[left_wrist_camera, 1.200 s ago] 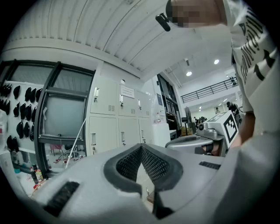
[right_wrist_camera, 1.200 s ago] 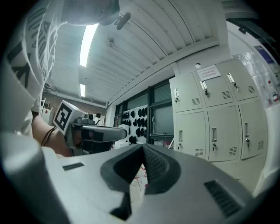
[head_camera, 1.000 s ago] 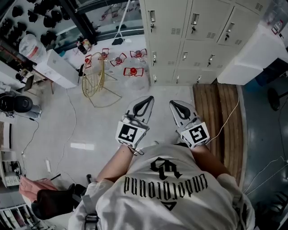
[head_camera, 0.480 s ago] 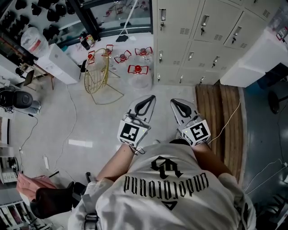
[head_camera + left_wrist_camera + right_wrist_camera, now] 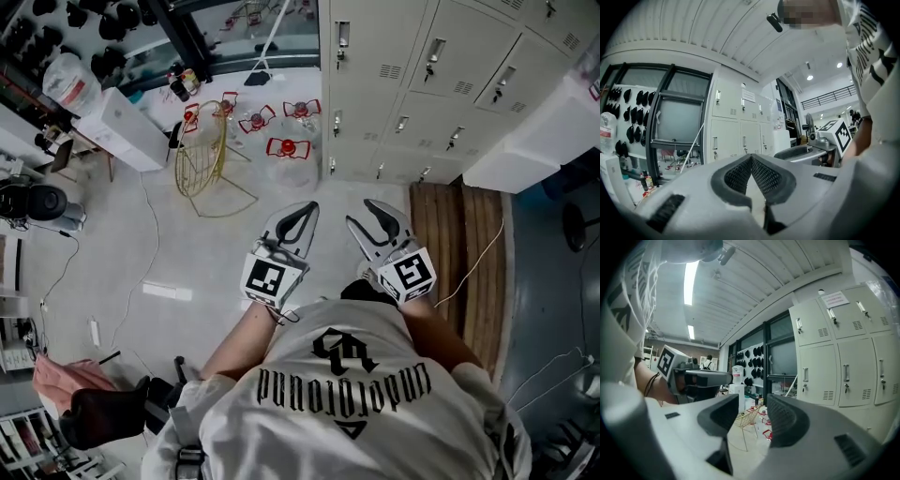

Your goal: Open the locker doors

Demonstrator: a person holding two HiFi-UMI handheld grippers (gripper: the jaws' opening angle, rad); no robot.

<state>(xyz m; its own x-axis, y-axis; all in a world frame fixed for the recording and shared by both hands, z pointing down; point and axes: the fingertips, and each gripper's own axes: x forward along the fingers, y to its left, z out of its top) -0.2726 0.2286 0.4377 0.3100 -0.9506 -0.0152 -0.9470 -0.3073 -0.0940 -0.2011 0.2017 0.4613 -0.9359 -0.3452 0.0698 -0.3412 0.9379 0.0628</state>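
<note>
Locker doors (image 5: 422,84) at 1 o'clock are all sitting closed. Left gripper (image 5: 307,208) is riding pinched, empty. Right gripper (image 5: 373,217) jaws have just been opening, empty.

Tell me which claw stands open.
The right claw: its jaws have just been opening and stand apart, empty; the left claw has its tips together.

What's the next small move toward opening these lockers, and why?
Probably bring the right tongs forward to a door handle: their jaws have just been opening, nothing between them, while the locker doors in view are all shut, some way ahead.
</note>
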